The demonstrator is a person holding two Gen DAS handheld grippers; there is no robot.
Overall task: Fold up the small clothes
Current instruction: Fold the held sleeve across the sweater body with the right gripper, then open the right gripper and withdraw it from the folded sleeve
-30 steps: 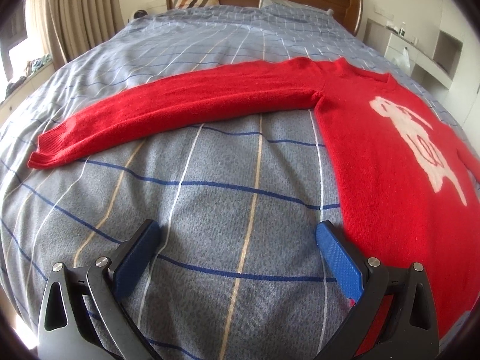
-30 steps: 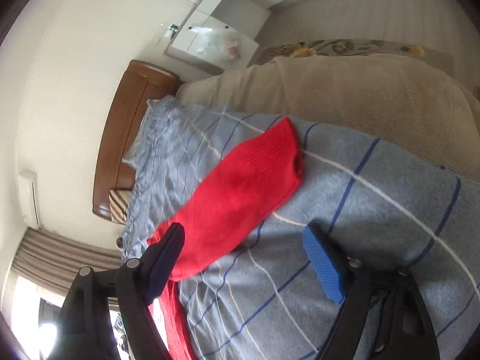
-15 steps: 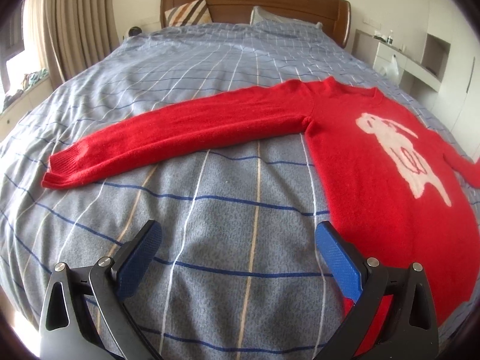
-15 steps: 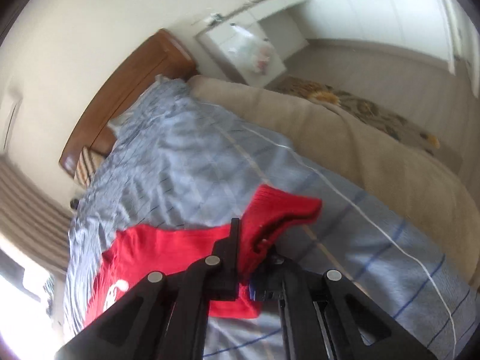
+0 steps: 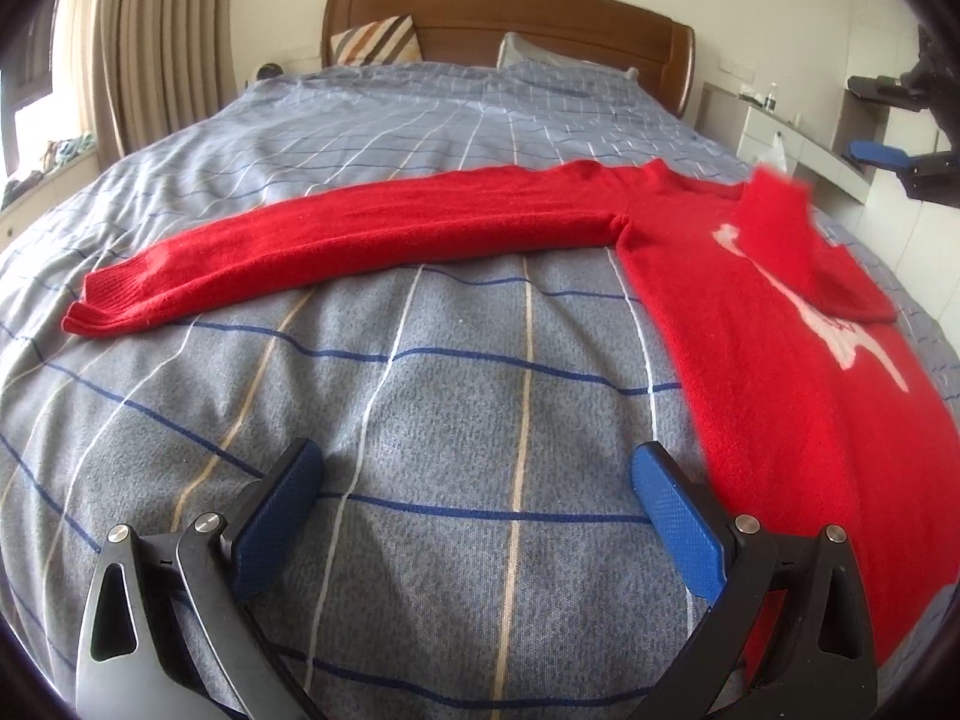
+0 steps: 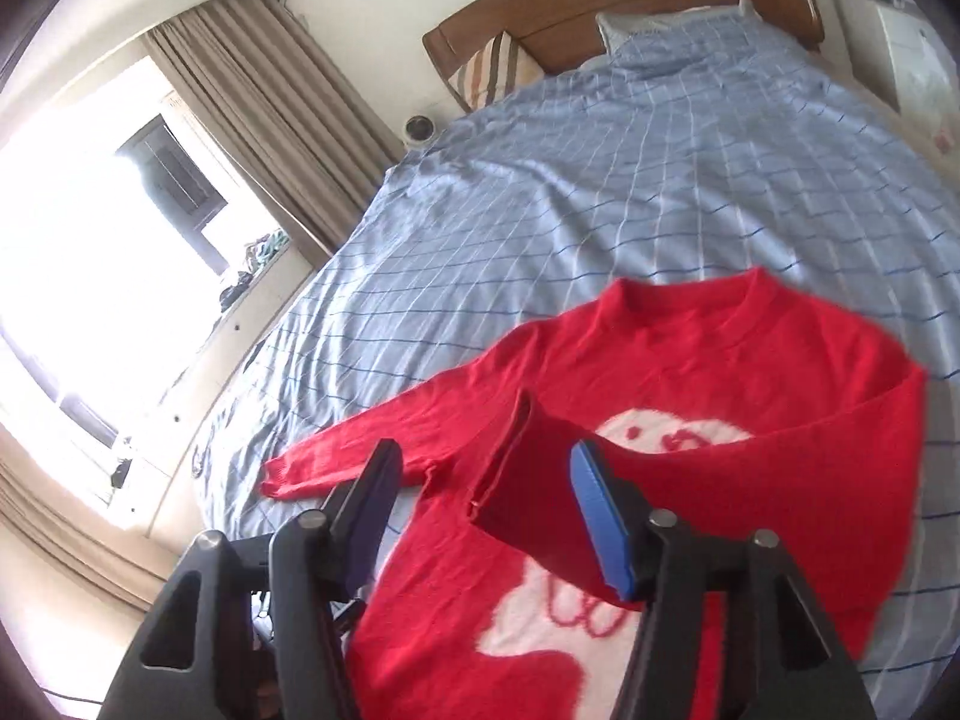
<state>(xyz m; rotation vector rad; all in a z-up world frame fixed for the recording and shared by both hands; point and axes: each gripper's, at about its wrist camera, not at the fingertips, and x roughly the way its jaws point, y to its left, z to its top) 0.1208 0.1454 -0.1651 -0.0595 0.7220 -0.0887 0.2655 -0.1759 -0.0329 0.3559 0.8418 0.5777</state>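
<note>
A red sweater (image 5: 774,360) with a white animal design lies on the bed, front up. Its one sleeve (image 5: 360,246) stretches out flat to the left. The other sleeve (image 6: 690,480) lies folded across the chest and also shows in the left wrist view (image 5: 798,240). My left gripper (image 5: 480,504) is open and empty, low over the bedspread just left of the sweater's hem. My right gripper (image 6: 486,498) is open above the sweater, with the folded sleeve's cuff (image 6: 510,462) between the fingers but loose. It shows at the far right in the left wrist view (image 5: 900,126).
The bed (image 5: 420,420) has a grey-blue checked cover, a wooden headboard (image 5: 510,12) and pillows (image 5: 378,42) at the far end. Curtains and a window (image 6: 90,240) are on the left. A white shelf unit (image 5: 792,138) stands at the right.
My right gripper carried the right sleeve across the sweater's chest, then opened and let it go. My left gripper stayed open and hardly moved.
</note>
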